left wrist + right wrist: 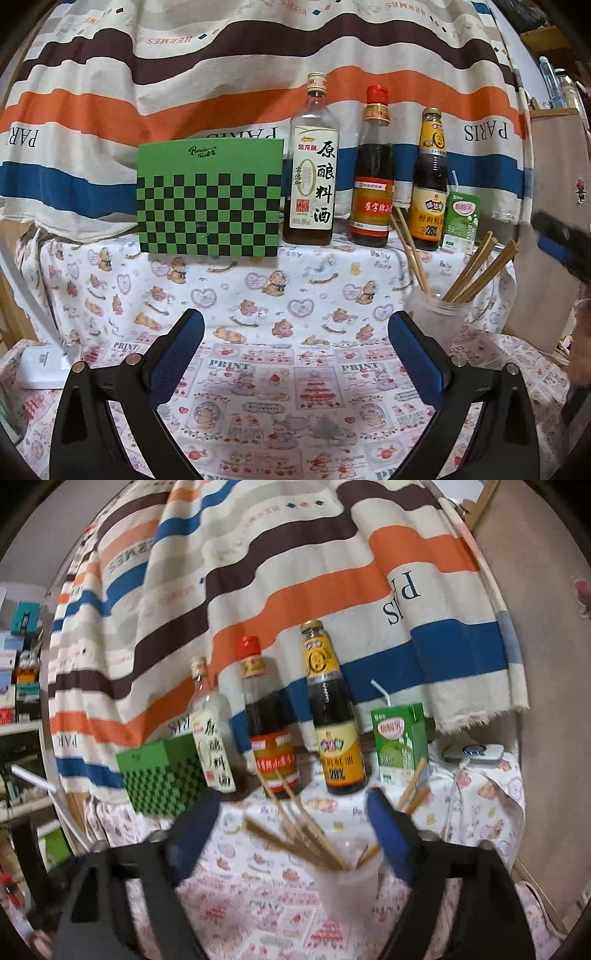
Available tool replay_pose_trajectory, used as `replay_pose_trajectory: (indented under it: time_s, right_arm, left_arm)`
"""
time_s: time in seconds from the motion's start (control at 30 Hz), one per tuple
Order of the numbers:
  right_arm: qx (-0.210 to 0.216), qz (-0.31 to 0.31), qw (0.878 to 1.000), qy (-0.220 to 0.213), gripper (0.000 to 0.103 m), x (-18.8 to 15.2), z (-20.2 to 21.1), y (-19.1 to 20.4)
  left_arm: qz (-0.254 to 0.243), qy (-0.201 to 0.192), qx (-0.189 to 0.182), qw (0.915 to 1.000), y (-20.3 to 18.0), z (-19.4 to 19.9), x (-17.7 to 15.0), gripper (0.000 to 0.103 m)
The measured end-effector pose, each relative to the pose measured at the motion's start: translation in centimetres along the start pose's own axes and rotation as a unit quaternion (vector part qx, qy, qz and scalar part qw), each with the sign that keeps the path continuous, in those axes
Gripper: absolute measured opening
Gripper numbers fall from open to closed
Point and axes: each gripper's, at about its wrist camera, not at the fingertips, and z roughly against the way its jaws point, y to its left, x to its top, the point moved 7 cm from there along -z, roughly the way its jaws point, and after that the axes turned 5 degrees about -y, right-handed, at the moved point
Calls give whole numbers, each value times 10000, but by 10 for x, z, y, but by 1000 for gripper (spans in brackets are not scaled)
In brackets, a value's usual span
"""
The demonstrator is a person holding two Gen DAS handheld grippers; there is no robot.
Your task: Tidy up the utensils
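Standing in a translucent plastic cup (439,310) near the right front of the cloth-covered table (295,387), the wooden chopsticks (476,269) fanned outward, some leaning left and some right; the right wrist view, blurred, showed the same cup (347,882) and chopsticks (299,834) low between the fingers of the right gripper (295,827), whose jaws stood spread wide and held nothing; whether a pad touched the cup could not be told. The left gripper (295,328) hovered over bare tablecloth to the left of the cup, its jaws likewise released and empty. Behind, along the striped drape, stood a green checkered box (208,199), a cooking wine bottle (312,177), a red-capped bottle (373,181), an oyster sauce bottle (430,188) and a green drink carton (461,221). No loose utensil lay on the visible cloth, so the gathering step seemed done or nearly so; the next move probably called for the right gripper either to draw clear without knocking the splayed sticks, or to close gently on the cup to shift it, keeping it upright.
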Motion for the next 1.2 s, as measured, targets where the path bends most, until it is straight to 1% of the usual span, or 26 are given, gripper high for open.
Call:
replay_pose_trajectory:
  time_s: [0.03, 0.17, 0.23, 0.37, 0.43, 0.53, 0.63, 0.7, 0.93, 1.2]
  right_arm:
    - [-43, 45, 10000, 31, 98, -6, 0, 1]
    - [-199, 311, 9979, 530, 100, -36, -18, 2]
    - [-218, 429, 9962, 725, 103, -48, -24, 2]
    - [-224, 864, 9920, 889, 103, -63, -29, 7]
    - [-196, 882, 9911, 981, 103, -69, -31, 9]
    - [-184, 850, 9907, 1042, 103, -76, -33, 9]
    - [-273, 1049, 9893, 979, 103, -81, -32, 12]
    - [-329, 1114, 9878, 1034, 103, -83, -34, 13]
    - [-656, 991, 9860, 1174, 103, -85, -39, 1]
    - [-724, 994, 9859, 1131, 103, -83, -37, 0]
  left_arm:
    - [3, -1, 14, 10000, 0, 0, -1, 99]
    - [-96, -23, 90, 9999, -2, 0, -4, 102]
    - [-158, -47, 129, 9998, -4, 0, -7, 102]
    - [-208, 75, 239, 9995, -7, -5, -14, 102]
    - [-342, 67, 339, 9988, -8, -6, -17, 102]
    - [-383, 39, 433, 9983, -8, -6, -22, 102]
    - [-385, 232, 411, 9981, -9, -13, -27, 102]
    - [-353, 289, 423, 9981, -8, -15, -28, 102]
    - [-325, 283, 506, 9978, -5, -16, -28, 102]
    - [-362, 258, 454, 9980, -8, -15, -27, 103]
